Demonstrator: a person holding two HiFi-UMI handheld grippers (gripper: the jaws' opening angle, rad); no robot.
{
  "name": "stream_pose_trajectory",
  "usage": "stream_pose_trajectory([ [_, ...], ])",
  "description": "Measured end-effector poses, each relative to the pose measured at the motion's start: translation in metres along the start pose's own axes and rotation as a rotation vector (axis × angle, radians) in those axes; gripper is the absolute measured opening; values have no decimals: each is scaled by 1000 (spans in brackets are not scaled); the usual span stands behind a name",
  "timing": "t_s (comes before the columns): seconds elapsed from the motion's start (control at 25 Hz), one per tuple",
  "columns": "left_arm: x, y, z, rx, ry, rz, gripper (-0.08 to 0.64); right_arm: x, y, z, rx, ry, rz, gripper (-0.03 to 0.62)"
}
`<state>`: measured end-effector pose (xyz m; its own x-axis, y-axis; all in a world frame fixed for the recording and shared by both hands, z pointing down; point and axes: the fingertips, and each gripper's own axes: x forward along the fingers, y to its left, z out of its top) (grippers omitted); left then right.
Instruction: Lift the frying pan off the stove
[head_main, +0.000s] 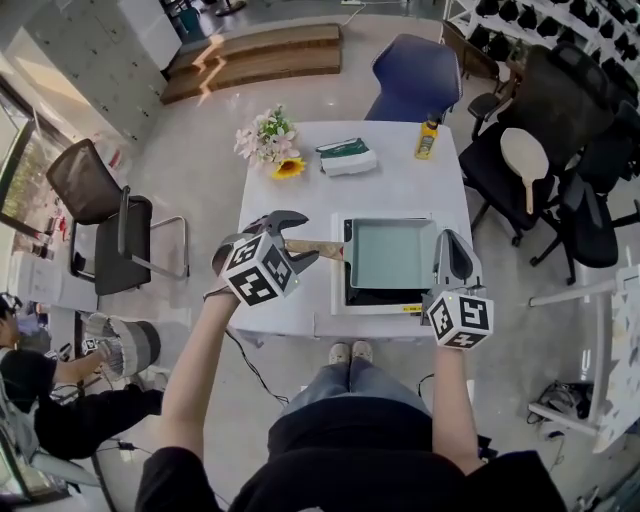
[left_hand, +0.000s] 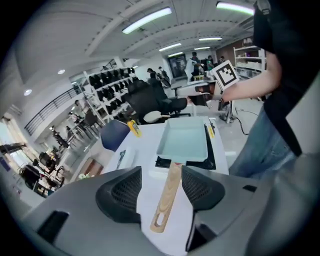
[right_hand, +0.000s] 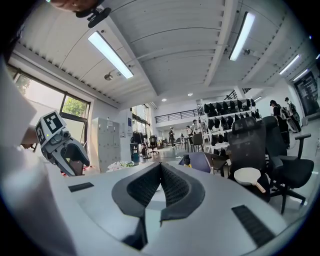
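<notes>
A square pale-teal frying pan (head_main: 388, 253) sits on a black stove (head_main: 372, 297) on the white table (head_main: 400, 190). Its wooden handle (head_main: 314, 248) points left. My left gripper (head_main: 304, 240) is open, one jaw on each side of the handle. In the left gripper view the handle (left_hand: 167, 196) lies between the open jaws with a gap on both sides, and the pan (left_hand: 184, 139) and stove (left_hand: 210, 161) are beyond. My right gripper (head_main: 450, 246) hovers over the stove's right edge. In the right gripper view its jaws (right_hand: 160, 170) are shut on nothing.
At the table's far side are a bunch of flowers (head_main: 270, 142), a green-and-white packet (head_main: 347, 157) and a yellow bottle (head_main: 427, 139). A blue chair (head_main: 414, 78) stands behind the table, black chairs (head_main: 545, 120) to the right, and another chair (head_main: 105, 225) to the left.
</notes>
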<state>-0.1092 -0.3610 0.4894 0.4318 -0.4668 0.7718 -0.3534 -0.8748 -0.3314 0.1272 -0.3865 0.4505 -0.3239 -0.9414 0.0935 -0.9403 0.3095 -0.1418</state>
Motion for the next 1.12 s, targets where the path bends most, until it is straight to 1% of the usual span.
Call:
stream_pose_trajectory([
  [0.12,18,-17,-6,88,77,-112,259,0,-3,-2,5,3,-10,4],
  [0.24,37,-28,-18,148,148,-189,262,-1,-5,-4,4,8,-23,5],
  [0.48,69,-31,-45,246,314,-259,262,-4,-17,-6,3,20,-52,4],
  [0.6,85,-35,-57,285,369,-293,262,-7,-22,-9,7,26,-68,3],
  [0.68,94,-40,-64,296,389,-313,262,-9,-24,-9,8,28,-76,5],
  [0.84,109,-46,-70,286,408,-351,261,-14,-30,-9,8,35,-91,4],
  [1.12,125,-51,-80,277,453,-396,232,-17,-39,-14,14,48,-109,3],
])
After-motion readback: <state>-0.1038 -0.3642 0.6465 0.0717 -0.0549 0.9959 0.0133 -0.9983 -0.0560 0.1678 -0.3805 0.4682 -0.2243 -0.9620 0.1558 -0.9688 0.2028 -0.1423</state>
